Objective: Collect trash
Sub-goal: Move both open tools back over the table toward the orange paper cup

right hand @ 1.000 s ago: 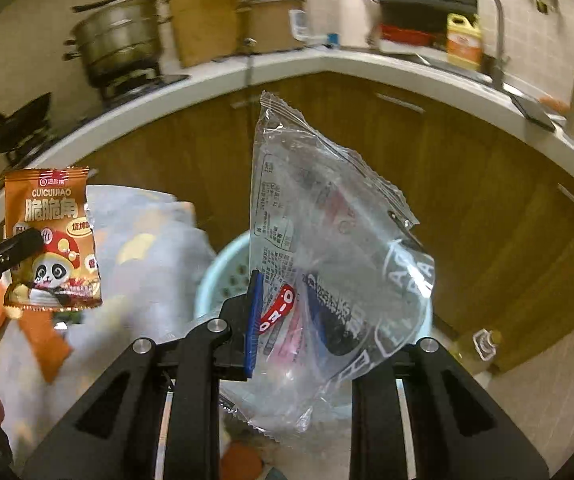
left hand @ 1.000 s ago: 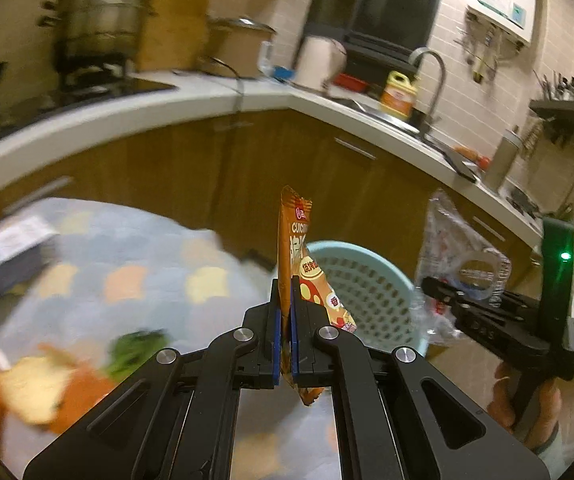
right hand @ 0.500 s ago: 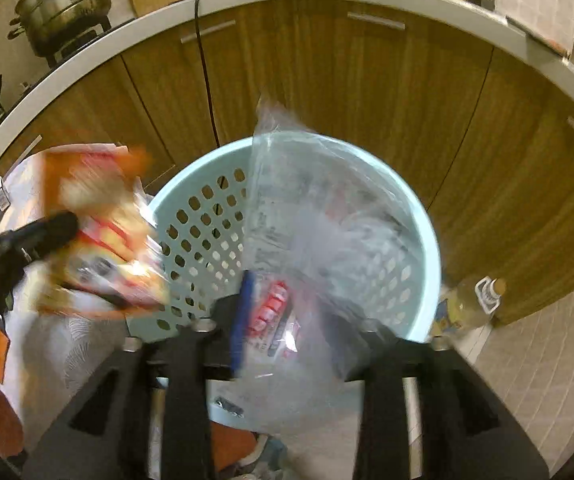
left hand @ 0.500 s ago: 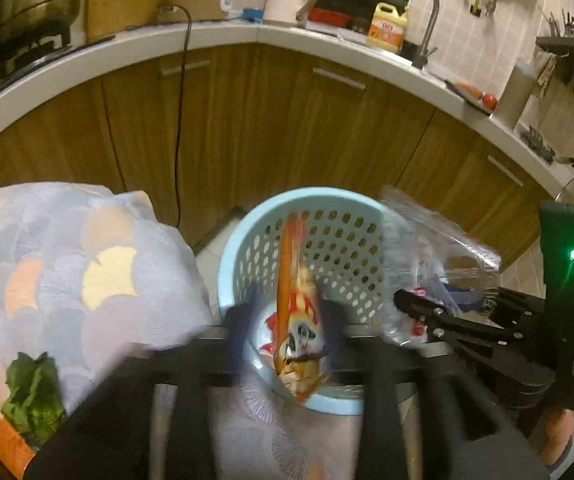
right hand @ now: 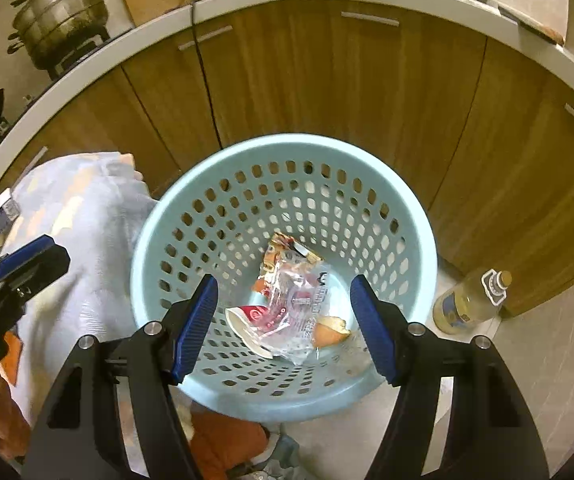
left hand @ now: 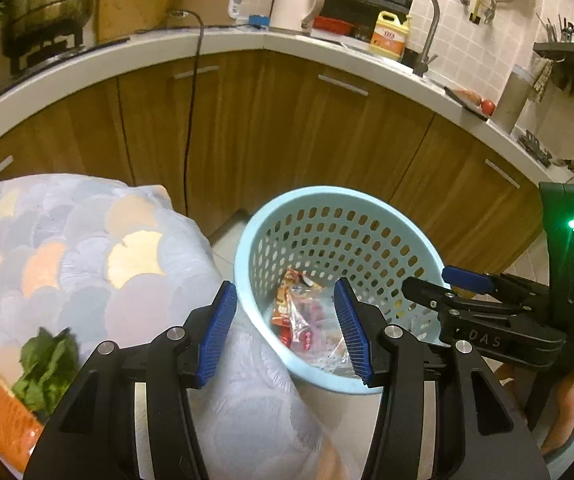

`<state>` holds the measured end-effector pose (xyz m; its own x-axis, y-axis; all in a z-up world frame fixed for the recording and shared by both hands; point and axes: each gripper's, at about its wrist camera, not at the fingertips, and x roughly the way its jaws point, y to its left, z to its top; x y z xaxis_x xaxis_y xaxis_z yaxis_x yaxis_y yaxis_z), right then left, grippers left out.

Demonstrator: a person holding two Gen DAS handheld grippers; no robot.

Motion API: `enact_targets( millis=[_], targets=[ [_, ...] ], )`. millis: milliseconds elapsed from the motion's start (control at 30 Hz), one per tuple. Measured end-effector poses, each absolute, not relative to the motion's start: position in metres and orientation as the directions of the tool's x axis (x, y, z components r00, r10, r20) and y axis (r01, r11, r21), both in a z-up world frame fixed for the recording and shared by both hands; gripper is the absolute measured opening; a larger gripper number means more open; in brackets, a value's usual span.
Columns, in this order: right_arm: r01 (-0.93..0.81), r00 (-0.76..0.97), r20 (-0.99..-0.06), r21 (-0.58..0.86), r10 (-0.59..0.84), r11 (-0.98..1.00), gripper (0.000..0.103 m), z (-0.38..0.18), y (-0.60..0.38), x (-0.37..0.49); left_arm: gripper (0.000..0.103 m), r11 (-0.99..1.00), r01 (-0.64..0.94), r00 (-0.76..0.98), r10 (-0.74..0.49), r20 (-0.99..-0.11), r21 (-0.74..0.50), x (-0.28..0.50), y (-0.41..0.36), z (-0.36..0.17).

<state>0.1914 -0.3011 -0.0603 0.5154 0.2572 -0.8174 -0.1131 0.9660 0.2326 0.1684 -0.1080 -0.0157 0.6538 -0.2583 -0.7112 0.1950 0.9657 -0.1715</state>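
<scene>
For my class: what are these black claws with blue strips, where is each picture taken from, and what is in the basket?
No robot here: a person holds a hand-operated claw in each hand. Each picture comes from a camera on one claw, looking along its fingers. The left gripper and right gripper hover over a light blue basket on the kitchen floor. Both have just been opening, and nothing is between their jaws. In the basket lie an orange snack packet, a clear plastic bag and other scraps. A patterned cloth lies beside it.
</scene>
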Motion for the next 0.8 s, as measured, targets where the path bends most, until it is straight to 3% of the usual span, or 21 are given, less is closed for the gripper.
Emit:
enact_targets(
  millis=[433,600,800],
  targets=[
    [-0.397,0.557,-0.718,0.211,0.417,0.893,0.065,-0.008,-0.199,0.137,0.051,0.981,0.079,0.763,-0.174,-0.622,-0.177,0.085,-0.032,0.030],
    [-0.503,0.521,-0.717,0.181,0.463,0.845,0.065,-0.007,-0.145,0.109,0.058,0.985,-0.050,0.799,-0.061,-0.598,-0.168,0.040,0.026,0.039],
    [-0.582,0.426,-0.722,0.244,0.546,0.776,0.065,-0.010,-0.097,0.091,0.064,0.948,-0.266,0.793,0.112,-0.599,-0.174,-0.013,0.104,0.042]
  ],
)
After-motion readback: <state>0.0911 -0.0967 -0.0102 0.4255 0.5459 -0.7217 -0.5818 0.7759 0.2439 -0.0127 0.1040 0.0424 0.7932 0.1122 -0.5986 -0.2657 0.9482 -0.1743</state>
